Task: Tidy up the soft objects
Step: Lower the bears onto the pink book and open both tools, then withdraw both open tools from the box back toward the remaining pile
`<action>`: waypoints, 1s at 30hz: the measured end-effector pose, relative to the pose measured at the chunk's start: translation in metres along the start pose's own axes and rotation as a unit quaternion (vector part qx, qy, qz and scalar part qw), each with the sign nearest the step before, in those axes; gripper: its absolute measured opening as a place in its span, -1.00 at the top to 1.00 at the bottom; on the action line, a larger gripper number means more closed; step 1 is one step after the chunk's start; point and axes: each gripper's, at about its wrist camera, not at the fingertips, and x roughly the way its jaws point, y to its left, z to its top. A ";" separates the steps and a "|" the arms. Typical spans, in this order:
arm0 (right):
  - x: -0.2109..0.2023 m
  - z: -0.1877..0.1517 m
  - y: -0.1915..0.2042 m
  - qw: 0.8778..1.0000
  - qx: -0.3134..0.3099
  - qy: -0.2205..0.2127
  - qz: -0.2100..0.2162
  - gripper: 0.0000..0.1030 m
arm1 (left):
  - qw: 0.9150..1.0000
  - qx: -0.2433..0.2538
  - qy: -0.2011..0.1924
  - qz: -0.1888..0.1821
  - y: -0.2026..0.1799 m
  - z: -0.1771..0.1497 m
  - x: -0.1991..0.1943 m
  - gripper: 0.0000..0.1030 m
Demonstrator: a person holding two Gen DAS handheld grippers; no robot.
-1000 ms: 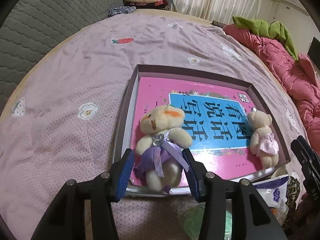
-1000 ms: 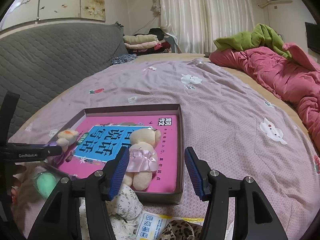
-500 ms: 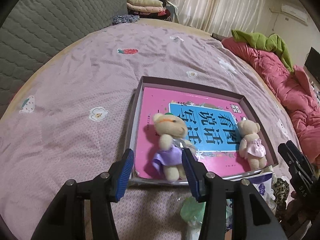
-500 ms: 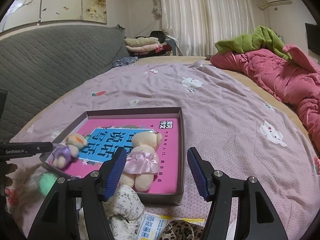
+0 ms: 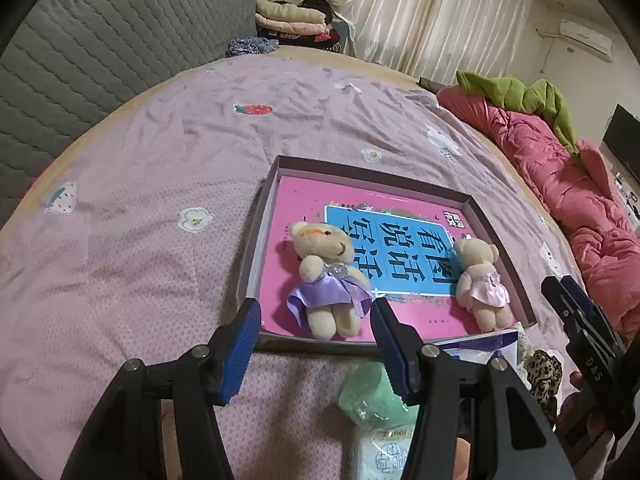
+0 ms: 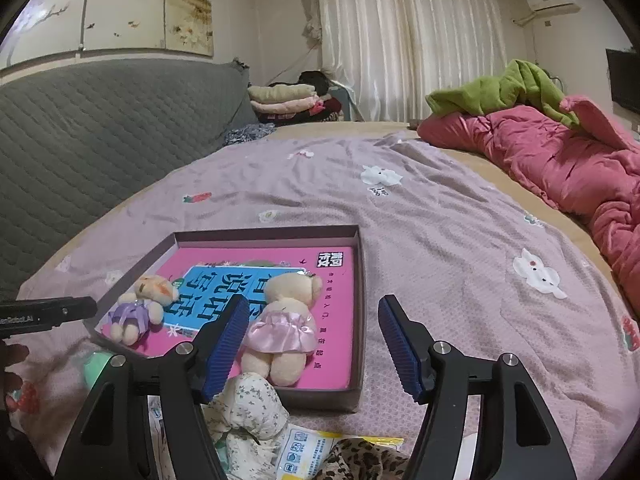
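A shallow box [image 5: 256, 236] [image 6: 358, 292] with a pink book inside lies on the bed. Two small bears lie in it: one in a purple dress [image 5: 326, 280] [image 6: 136, 308] at its left, one in a pink dress [image 5: 480, 280] [image 6: 284, 324] at its right. My left gripper [image 5: 314, 342] hangs just in front of the purple bear's feet, jaws opening, nothing between them. My right gripper [image 6: 312, 340] stands back from the pink bear, which lies by its left finger; its jaws are opening and hold nothing.
Loose soft things lie before the box: a green pouch [image 5: 372, 396], a floral cloth [image 6: 248, 404], a leopard-print piece [image 6: 360, 460] and plastic packets [image 6: 304, 448]. A pink quilt [image 6: 560, 164] with green cloth lies at the right. A grey headboard [image 5: 100, 52] is at the left.
The left gripper let go of the purple bear, drew back and rose, its jaws spreading. The right gripper's jaws widened a little around nothing. Both bears stay in the box.
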 end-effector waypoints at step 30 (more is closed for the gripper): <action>-0.085 -0.041 0.026 1.000 -0.020 0.017 -0.009 -0.44 | 0.998 0.057 0.018 -0.036 -0.030 -0.058 -0.042 -0.10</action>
